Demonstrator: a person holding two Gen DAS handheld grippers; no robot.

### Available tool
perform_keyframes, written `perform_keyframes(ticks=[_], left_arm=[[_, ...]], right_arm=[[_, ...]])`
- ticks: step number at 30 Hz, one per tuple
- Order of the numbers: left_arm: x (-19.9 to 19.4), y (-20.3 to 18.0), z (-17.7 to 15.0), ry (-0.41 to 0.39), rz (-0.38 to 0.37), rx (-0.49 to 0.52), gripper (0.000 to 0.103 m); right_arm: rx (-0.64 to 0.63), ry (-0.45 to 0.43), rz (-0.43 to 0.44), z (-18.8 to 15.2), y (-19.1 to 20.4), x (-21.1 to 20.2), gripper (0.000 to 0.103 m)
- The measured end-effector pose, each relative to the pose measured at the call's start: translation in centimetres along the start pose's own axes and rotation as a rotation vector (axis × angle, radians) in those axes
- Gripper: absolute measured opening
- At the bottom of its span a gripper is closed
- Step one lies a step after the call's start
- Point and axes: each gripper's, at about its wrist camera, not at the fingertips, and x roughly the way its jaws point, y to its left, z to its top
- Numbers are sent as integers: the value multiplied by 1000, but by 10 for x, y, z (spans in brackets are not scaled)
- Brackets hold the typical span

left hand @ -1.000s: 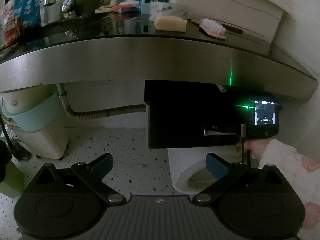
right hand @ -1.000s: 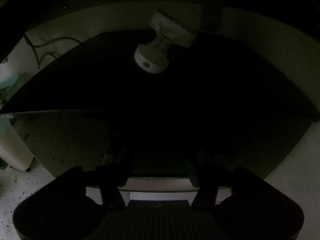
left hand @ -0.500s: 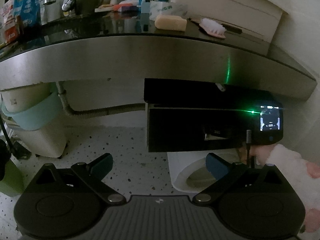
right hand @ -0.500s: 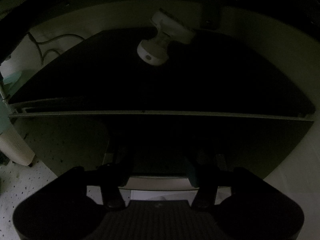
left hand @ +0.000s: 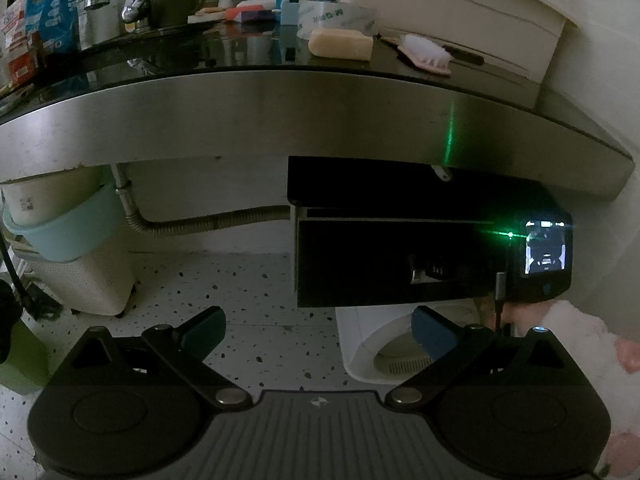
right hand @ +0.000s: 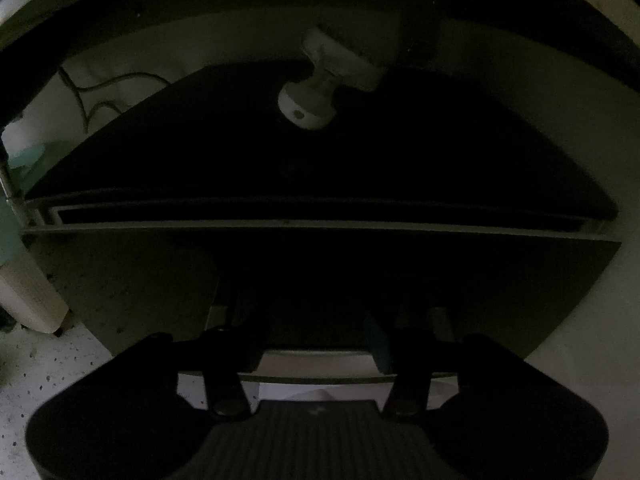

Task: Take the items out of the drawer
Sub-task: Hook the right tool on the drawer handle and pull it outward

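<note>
A black drawer [left hand: 392,264] hangs under the steel-edged counter [left hand: 280,120] and stands pulled out a little. My right gripper [right hand: 320,320] is at the drawer front [right hand: 320,272], its fingers around the bottom edge or handle, in deep shadow. Its body with a lit screen [left hand: 546,252] shows at the drawer's right in the left wrist view. My left gripper [left hand: 318,326] is open and empty, held back from the drawer over the speckled floor. The drawer's inside is dark; no items show.
A white bin [left hand: 384,344] stands under the drawer. A flexible drain pipe [left hand: 208,222] and a teal basin [left hand: 68,232] hang at left. Soap [left hand: 340,43], a brush [left hand: 424,54] and bottles sit on the counter. A white fitting [right hand: 308,100] is fixed above the drawer.
The drawer has slid out toward me, pulled by my right gripper; a gap has opened along its top. My left gripper has stayed still and open.
</note>
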Motion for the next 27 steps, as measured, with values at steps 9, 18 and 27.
perform_keyframes(ticks=[9,18,27], left_arm=[[-6,15,4,-25,17,-20,101],[-4,14,3,-18,14,-17,101],[1,17,2,-2,33,-9,100]], right_arm=[[-392,-5,190,18,-2,-33,45],[-1096,-2,127,-2,24,-20,45],[-1435,95,93,-22,43,14,43]])
